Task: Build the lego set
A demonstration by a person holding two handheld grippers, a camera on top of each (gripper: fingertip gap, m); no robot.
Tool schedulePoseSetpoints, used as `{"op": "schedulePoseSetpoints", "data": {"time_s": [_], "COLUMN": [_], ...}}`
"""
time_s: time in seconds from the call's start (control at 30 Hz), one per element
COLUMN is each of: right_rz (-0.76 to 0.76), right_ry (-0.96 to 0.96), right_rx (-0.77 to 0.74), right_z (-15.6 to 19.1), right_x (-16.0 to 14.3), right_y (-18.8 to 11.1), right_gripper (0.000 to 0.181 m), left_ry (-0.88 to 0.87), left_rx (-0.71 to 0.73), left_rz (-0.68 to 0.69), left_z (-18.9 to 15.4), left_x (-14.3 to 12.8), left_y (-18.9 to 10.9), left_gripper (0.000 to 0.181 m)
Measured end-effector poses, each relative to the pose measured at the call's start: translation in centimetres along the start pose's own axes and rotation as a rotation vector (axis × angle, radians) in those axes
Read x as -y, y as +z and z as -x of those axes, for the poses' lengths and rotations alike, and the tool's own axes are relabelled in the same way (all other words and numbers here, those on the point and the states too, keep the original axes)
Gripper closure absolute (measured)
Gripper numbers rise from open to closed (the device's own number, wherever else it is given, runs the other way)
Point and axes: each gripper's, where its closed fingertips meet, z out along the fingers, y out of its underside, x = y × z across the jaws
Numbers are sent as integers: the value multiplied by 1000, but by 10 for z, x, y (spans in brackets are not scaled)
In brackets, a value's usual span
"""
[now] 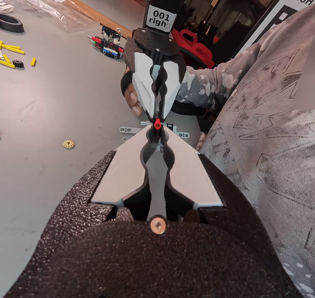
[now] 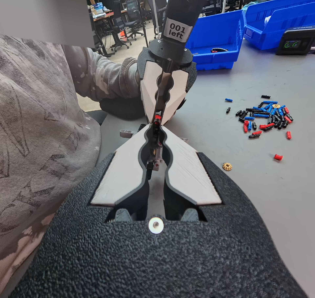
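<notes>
Tip to tip, two hand-held tools meet over a grey surface [image 1: 68, 102] in the left wrist view. The left tool [image 1: 156, 127] is clenched on a small grey lego assembly [image 1: 170, 132], whose light grey beams stick out to either side of its fingers. At the meeting point sits a red connector piece [image 1: 157, 124], and the right tool [image 1: 157, 115], coming in from the far side, has its fingers closed to a narrow gap around a thin black axle just above that red piece. A person's hand [image 1: 133, 98] and bleach-spotted grey sleeve [image 1: 204, 85] sit behind the right tool. Left of the assembly lies a tan bevel gear [image 1: 68, 143]; farther off are a black gear [image 1: 18, 63], yellow beams [image 1: 12, 48], a black tyre [image 1: 10, 23] and a partly built multicoloured lego model [image 1: 109, 45].

Seen from the right wrist view, the right tool [image 2: 156, 127] is closed around the black axle and the stack of red and grey parts [image 2: 156, 153] running down between its fingers. The left tool [image 2: 157, 119] meets it from beyond, gripping the same assembly. To the right of the assembly lie a tan bevel gear [image 2: 227, 166], a loose red bush [image 2: 278, 157] and a scattered pile of blue, black and red pins [image 2: 269, 117]. Blue storage bins [image 2: 219, 34] stand at the far edge.
</notes>
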Motion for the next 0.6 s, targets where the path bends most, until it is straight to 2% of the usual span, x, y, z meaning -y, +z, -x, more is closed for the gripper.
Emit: {"op": "schedulePoseSetpoints", "data": {"time_s": [0.3,0.47,0.57,0.6], "right_rz": [-82,-21,21,22], "right_ry": [27,40,39,35], "right_rx": [5,-49,-50,-42], "right_z": [-1,-9,-9,-7], "right_x": [13,4,-2,-2], "right_y": [-4,0,3,4], "right_gripper": [177,174,163,166], "left_ry": [-120,-66,-6,15], "left_rx": [-69,20,41,53], "left_rz": [-99,-35,9,20], "left_z": [-3,6,3,4], "left_x": [13,5,0,-1], "left_y": [-5,-3,0,1], "left_gripper": [176,176,175,175]}}
